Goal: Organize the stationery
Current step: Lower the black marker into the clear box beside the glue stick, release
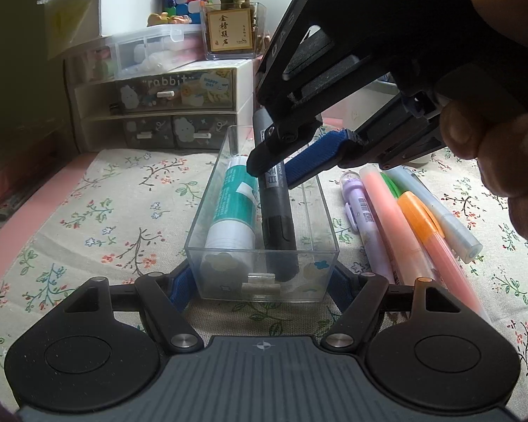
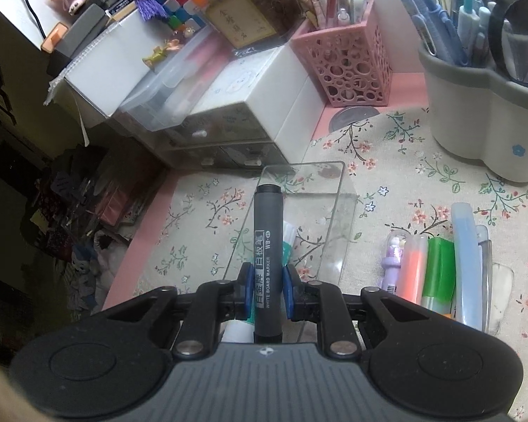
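Observation:
A clear plastic tray [image 1: 207,190] lies on the floral cloth and also shows in the right wrist view [image 2: 334,218]. My left gripper [image 1: 260,290] is shut on its near end, blue fingers on both sides. A teal and white glue stick [image 1: 234,207] lies inside the tray. My right gripper [image 2: 266,286] is shut on a grey whiteboard marker [image 2: 265,246]. It holds the marker [image 1: 276,207] lengthwise in the tray beside the glue stick, with the far end sticking out over the tray's far rim. The right gripper [image 1: 274,172] reaches in from the upper right.
Several highlighters [image 1: 404,218] and a purple pen lie on the cloth right of the tray, also seen in the right wrist view [image 2: 436,270]. A drawer unit [image 1: 158,112] with boxes, a cube and a plant stands behind. A pink pen holder [image 2: 348,63] and a grey pen pot [image 2: 482,112] stand at the back right.

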Motion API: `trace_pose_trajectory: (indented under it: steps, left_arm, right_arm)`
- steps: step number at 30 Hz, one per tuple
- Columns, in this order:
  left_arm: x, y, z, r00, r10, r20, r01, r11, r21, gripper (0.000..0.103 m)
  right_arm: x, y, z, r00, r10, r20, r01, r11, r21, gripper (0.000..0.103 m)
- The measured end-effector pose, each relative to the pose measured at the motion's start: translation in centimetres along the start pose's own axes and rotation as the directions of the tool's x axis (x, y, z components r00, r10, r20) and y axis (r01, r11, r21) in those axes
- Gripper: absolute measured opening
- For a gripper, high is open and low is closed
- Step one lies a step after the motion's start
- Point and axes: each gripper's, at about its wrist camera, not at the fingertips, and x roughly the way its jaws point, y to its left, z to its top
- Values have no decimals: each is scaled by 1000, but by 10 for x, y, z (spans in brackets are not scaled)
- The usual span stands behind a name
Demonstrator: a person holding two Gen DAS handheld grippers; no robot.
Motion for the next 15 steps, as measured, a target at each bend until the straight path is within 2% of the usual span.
trace_pose_trajectory:
  steps: [3,8,12,15]
  left_arm:
    - [0,0,0,1000,0,0,0,1000,-1,73]
    - [0,0,0,1000,-1,0,1,1000,-1,73]
    - [1,-1,1,1000,-2,-1,2,1000,0,73]
    - [1,-1,0,1000,-2,-1,2,1000,0,73]
  right_arm:
    - [5,-2,0,999,-34,-15,35,999,9,10]
    - [-5,-7,0,1000,3,-8,-2,999,35,11]
    - [-35,-19,-2,997,-1,81,-5,998,66,11]
    - [-56,-31,-7,988,-65,138,59,997,50,11]
